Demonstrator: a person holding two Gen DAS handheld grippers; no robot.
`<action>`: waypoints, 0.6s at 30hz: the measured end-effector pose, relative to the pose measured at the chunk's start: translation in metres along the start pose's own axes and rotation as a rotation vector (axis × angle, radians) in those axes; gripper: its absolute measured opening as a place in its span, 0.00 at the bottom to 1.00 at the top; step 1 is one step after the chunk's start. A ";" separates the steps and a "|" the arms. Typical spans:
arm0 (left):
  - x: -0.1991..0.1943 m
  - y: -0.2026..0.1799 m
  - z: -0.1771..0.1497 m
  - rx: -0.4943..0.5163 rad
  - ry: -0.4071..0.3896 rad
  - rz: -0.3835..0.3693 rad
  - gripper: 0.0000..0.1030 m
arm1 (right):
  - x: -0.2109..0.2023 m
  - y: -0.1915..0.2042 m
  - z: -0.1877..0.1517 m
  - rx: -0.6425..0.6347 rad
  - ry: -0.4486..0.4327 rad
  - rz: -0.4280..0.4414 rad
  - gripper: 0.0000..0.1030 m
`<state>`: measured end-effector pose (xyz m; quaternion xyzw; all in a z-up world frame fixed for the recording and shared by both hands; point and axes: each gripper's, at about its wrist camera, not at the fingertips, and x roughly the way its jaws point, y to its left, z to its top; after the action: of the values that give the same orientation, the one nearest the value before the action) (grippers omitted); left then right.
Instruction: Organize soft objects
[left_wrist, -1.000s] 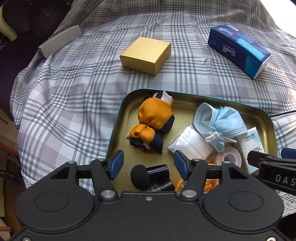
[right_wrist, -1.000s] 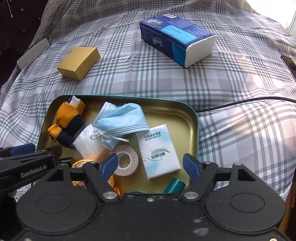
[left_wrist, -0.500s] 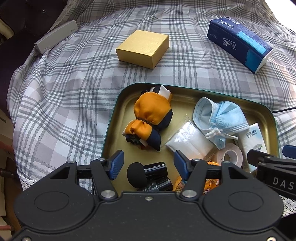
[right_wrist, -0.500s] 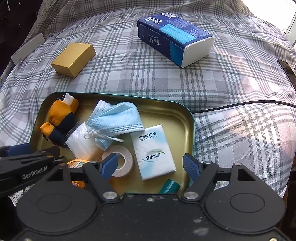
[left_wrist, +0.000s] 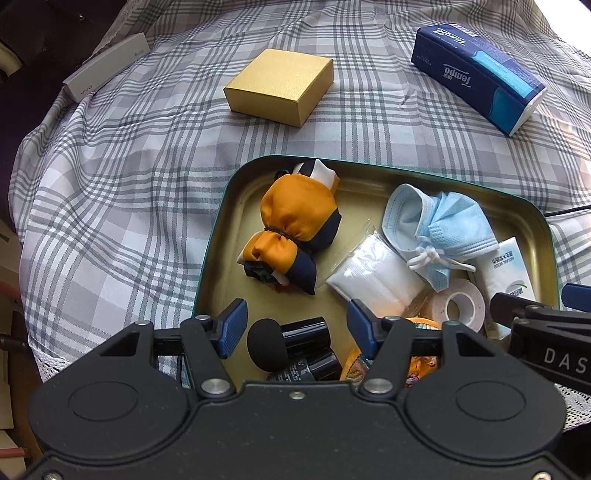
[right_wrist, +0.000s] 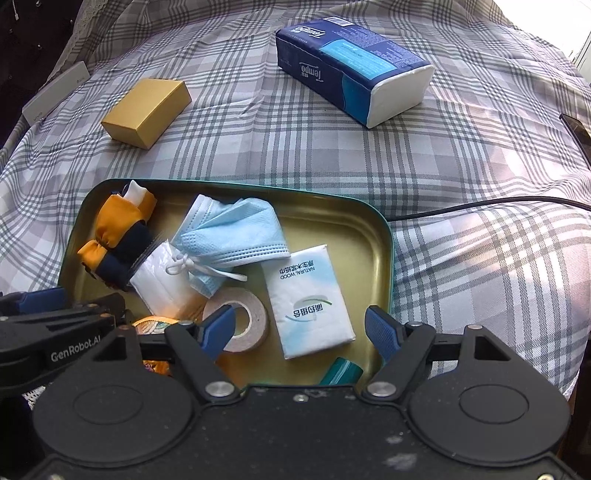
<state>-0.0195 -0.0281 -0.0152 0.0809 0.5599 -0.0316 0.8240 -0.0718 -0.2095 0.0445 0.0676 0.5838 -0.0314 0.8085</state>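
- I read my left hand-held gripper (left_wrist: 293, 326) as released: its blue pads stand apart with nothing between them, hovering over the near left part of the tray (left_wrist: 214, 236).
- I read my right hand-held gripper (right_wrist: 301, 326) likewise as spread and empty, over the near right part of the same tray.
- Directly ahead of the left hand-held gripper lies a black cylinder with a foam tip (left_wrist: 288, 341), rigid apart from the foam.
- Ahead of the right hand-held gripper: a roll of tape (right_wrist: 240, 325) and a flat, plastic-wrapped tissue pack (right_wrist: 310, 299), pliable.
- Further in: a clear-wrapped white pad (left_wrist: 376, 278), a crumpled pleated blue face mask (left_wrist: 439, 225) with knotted ear loops, and an orange-and-navy fabric bundle (left_wrist: 295, 229) cinched by a band, glossy and compressible.
- The tray is a shallow metal one, gold inside, teal-rimmed, with rounded corners.
- Outside the tray, on the plaid cloth of the tabletop (left_wrist: 110, 184): a large blue tissue pack (right_wrist: 351, 77), soft, well apart; also a rigid gold box (left_wrist: 279, 86).
- Progress, in my judgement: most soft items lie in the tray; the large tissue pack lies outside. Whether sorting is ending or starting I cannot settle.
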 end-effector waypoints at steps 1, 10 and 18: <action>0.001 0.000 0.000 0.001 0.002 0.000 0.56 | 0.000 0.000 0.000 0.001 0.001 0.001 0.74; 0.004 0.002 0.001 -0.003 0.015 0.002 0.56 | 0.002 0.001 0.002 0.005 0.006 0.007 0.74; 0.007 0.001 0.001 0.002 0.024 0.000 0.56 | 0.005 -0.001 0.005 0.009 0.015 0.009 0.74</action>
<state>-0.0154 -0.0271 -0.0214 0.0821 0.5696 -0.0310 0.8172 -0.0659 -0.2108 0.0412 0.0742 0.5893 -0.0298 0.8039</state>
